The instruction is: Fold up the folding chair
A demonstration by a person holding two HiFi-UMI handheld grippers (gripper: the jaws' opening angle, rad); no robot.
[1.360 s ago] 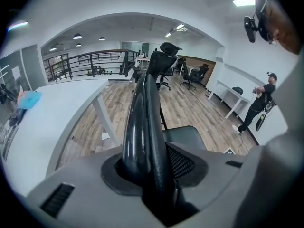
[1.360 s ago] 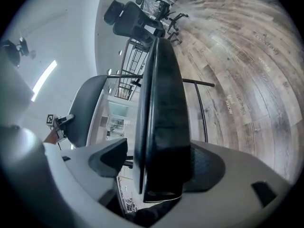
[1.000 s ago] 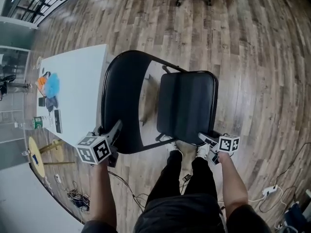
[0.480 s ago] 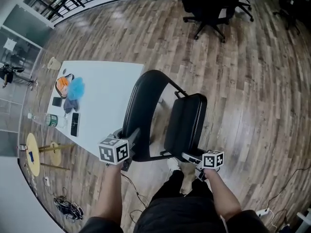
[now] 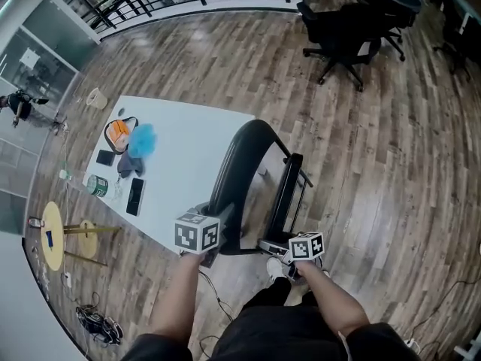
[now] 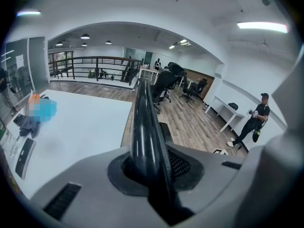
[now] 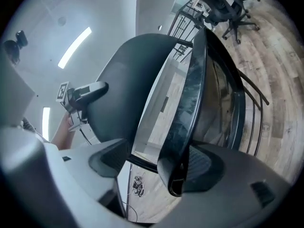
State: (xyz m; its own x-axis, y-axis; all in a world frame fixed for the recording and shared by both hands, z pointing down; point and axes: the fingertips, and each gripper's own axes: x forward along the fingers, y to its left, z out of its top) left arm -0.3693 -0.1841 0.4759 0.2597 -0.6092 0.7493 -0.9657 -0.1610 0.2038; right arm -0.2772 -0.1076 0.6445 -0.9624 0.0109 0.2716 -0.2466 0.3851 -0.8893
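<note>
White counter [image 5: 188, 153] on a wood-plank floor [image 5: 391, 171]. Grouped at the counter's left end: orange bag [image 5: 118, 135] touching a blue fluffy item [image 5: 143, 136], dark cloth [image 5: 129, 164], small black slab [image 5: 105, 157], long black slab [image 5: 135, 195], green-banded container [image 5: 96, 185]. On the floor: folding chair [image 5: 240, 168] just beside the counter, office chairs [image 5: 346, 32], tangled cables [image 5: 98, 326].

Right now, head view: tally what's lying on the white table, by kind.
Orange pouch: 1
Blue fluffy thing: 1
Dark bundle: 1
Black flat slabs: 2
Green-labelled bottle: 1
Total: 6
</note>
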